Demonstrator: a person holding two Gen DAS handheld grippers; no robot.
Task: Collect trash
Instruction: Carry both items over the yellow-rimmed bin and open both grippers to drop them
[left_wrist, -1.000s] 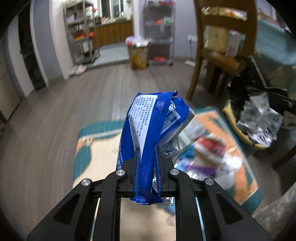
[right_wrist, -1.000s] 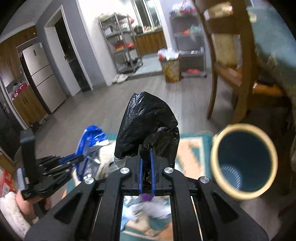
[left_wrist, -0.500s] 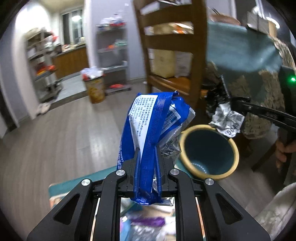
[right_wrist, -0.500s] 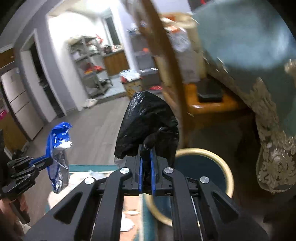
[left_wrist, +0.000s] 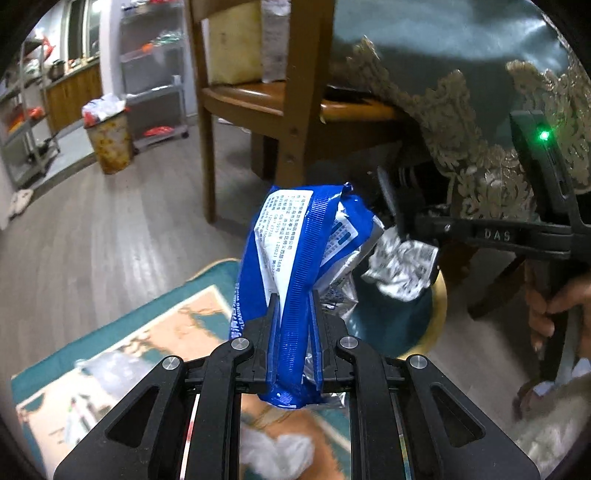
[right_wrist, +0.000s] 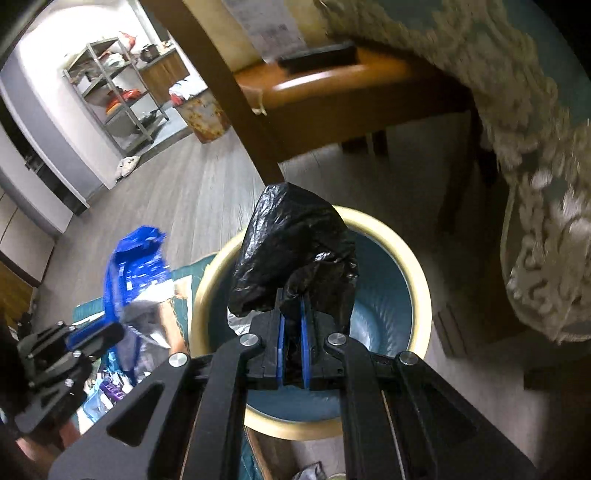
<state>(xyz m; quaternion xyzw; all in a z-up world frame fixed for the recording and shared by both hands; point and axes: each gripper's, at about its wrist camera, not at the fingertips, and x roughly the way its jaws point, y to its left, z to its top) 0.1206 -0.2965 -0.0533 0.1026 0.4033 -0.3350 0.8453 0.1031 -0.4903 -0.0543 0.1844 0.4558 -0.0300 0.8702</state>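
My left gripper (left_wrist: 293, 321) is shut on a blue and white snack wrapper (left_wrist: 295, 251), which stands up between its pads. Just behind it is a round bin (left_wrist: 439, 306) with a yellow rim and a blue inside. My right gripper (right_wrist: 291, 317) is shut on a crumpled black plastic bag (right_wrist: 295, 243) and hangs right above the bin (right_wrist: 421, 288). In the left wrist view the right gripper (left_wrist: 406, 236) comes in from the right, with silver foil trash (left_wrist: 400, 262) dangling over the bin. The left gripper (right_wrist: 92, 332) with the blue wrapper (right_wrist: 136, 258) is left of the bin.
A wooden chair (left_wrist: 291, 92) and a table with a lace-edged teal cloth (left_wrist: 480, 166) stand close behind the bin. A patterned rug (left_wrist: 147, 332) carries loose wrappers and a white tissue (left_wrist: 277, 450). A person's hand (left_wrist: 554, 306) grips the right tool. A full bin (left_wrist: 109, 140) stands far back.
Both grippers have swung from over the rug toward the chair and table. The bin has come to lie under the right gripper and just behind the left one. Both grips are unchanged.
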